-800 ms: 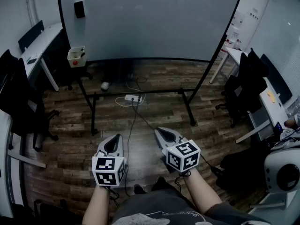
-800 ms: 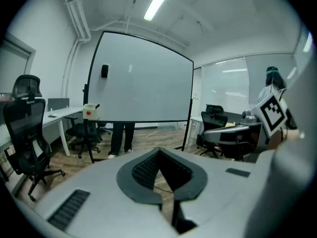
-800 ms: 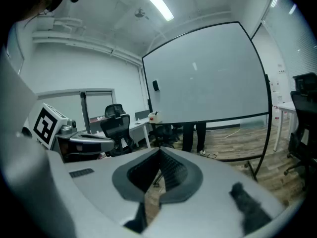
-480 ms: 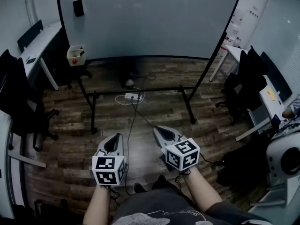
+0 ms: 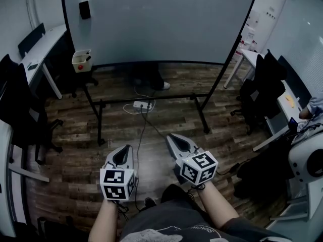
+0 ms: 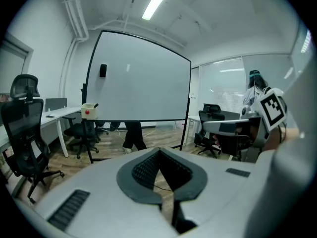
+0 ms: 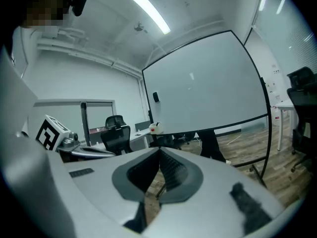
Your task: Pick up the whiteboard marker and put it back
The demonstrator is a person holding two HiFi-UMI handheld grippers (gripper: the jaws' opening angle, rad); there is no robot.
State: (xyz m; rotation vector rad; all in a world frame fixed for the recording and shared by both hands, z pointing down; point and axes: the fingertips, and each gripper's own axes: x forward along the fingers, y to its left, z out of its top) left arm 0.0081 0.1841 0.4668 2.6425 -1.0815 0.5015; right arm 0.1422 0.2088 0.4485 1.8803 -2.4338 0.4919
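A big whiteboard (image 5: 161,24) on a wheeled stand faces me across the wooden floor. At its lower left corner hangs a small white box (image 5: 81,60) with a red dot, and a dark stick-like tip pokes out of the box (image 6: 88,111); I cannot tell whether that is the marker. My left gripper (image 5: 121,154) and right gripper (image 5: 178,144) are held side by side low in the head view, well short of the board. Each is shut, tips touching, with nothing between them. The left gripper (image 6: 159,150) and right gripper (image 7: 159,150) both point toward the board.
A black eraser (image 5: 85,9) sticks to the board's upper left. A person's legs (image 5: 151,79) show behind the board. Cables and a power strip (image 5: 142,105) lie under the stand. Desks and office chairs (image 5: 20,105) line the left side; more chairs (image 5: 265,89) stand on the right.
The legs behind the board have walked from left to right. Both grippers stay in almost the same place, still shut.
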